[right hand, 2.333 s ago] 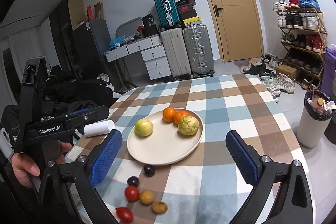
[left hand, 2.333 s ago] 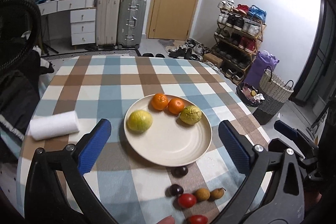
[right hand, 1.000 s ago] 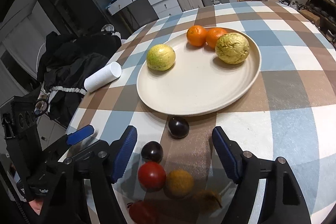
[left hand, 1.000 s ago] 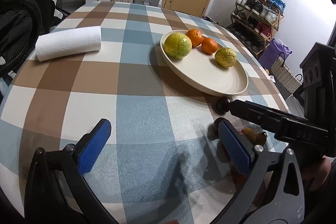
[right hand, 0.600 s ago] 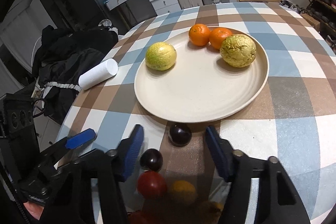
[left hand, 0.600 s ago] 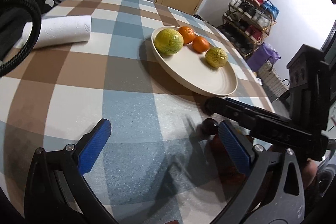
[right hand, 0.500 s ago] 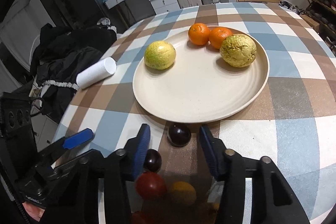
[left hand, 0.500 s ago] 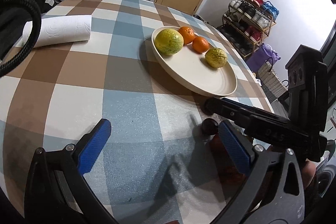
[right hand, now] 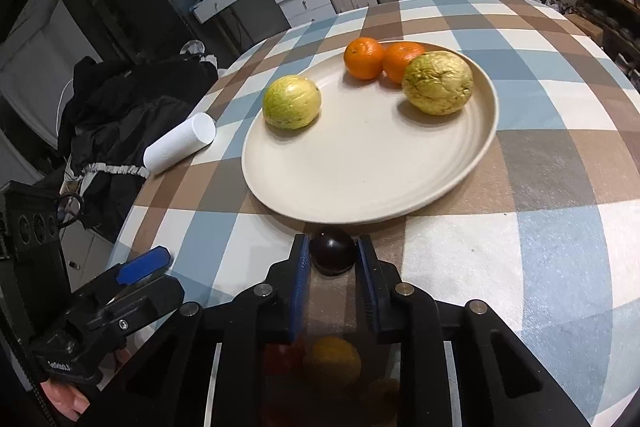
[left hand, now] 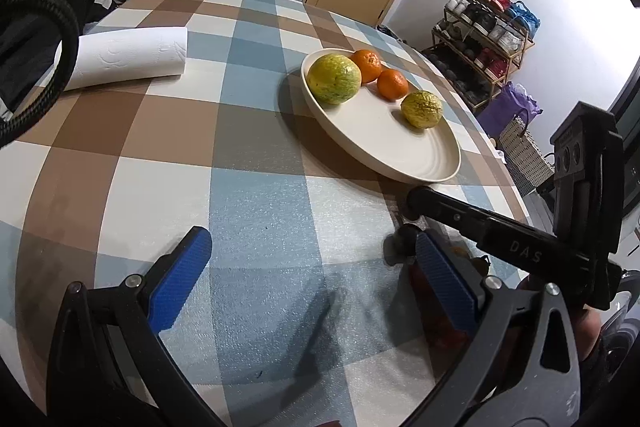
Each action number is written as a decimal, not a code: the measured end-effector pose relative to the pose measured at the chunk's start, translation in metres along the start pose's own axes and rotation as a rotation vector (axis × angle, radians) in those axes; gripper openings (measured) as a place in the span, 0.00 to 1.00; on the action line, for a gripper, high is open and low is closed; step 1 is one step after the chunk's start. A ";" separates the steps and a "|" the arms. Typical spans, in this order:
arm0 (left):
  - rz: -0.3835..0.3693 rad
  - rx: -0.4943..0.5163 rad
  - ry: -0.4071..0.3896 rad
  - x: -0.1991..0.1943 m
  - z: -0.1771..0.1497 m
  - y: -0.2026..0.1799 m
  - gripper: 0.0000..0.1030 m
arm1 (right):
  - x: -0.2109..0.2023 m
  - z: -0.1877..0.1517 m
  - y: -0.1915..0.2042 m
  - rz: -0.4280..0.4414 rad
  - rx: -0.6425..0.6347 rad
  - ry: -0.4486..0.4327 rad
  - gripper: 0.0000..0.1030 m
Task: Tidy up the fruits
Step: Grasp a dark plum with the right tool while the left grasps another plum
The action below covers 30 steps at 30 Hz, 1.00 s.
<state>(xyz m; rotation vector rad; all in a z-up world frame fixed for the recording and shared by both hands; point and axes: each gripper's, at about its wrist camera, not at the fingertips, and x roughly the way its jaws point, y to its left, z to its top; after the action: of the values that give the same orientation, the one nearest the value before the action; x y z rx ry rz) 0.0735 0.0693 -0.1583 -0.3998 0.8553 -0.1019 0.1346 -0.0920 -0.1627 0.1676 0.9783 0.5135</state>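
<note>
A: Right gripper [right hand: 333, 259]?
B: Low over the table [right hand: 560, 267], pointing at the plate [right hand: 360, 167]. Pads clamped on a dark plum [right hand: 333, 254], one each side. Plum sits on the cloth just short of the plate rim.
A: Under the gripper?
B: Blurry red and yellow fruit [right hand: 332, 359] between its arms, hard to tell more.
A: Left gripper [left hand: 312, 279]?
B: Jaws wide apart, nothing between them, hovering above the cloth, well left of the plum. Hand [right hand: 64, 401] just visible at its grip, bottom corner.
A: On the plate?
B: Green-yellow fruit [right hand: 292, 101], two oranges [right hand: 364, 58] touching, wrinkled yellow fruit [right hand: 438, 83] against one orange.
A: Else?
B: Paper roll [right hand: 180, 143] lying near the table's left edge.
</note>
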 end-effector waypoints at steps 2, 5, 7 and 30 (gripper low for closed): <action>0.003 0.006 -0.002 -0.001 0.000 -0.002 0.99 | -0.005 -0.002 -0.003 0.016 0.011 -0.013 0.24; 0.003 0.012 -0.001 -0.001 0.002 -0.006 0.99 | -0.015 -0.005 -0.007 0.035 0.023 -0.051 0.24; -0.001 0.021 0.004 0.001 0.003 -0.011 0.99 | -0.024 -0.007 -0.010 0.048 0.027 -0.083 0.24; -0.080 0.054 0.195 0.036 0.024 -0.066 0.67 | -0.077 -0.018 -0.032 0.097 -0.002 -0.255 0.24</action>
<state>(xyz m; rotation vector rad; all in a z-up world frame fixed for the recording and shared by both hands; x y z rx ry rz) 0.1203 0.0067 -0.1449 -0.3779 1.0265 -0.2407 0.0956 -0.1588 -0.1267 0.2733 0.7235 0.5669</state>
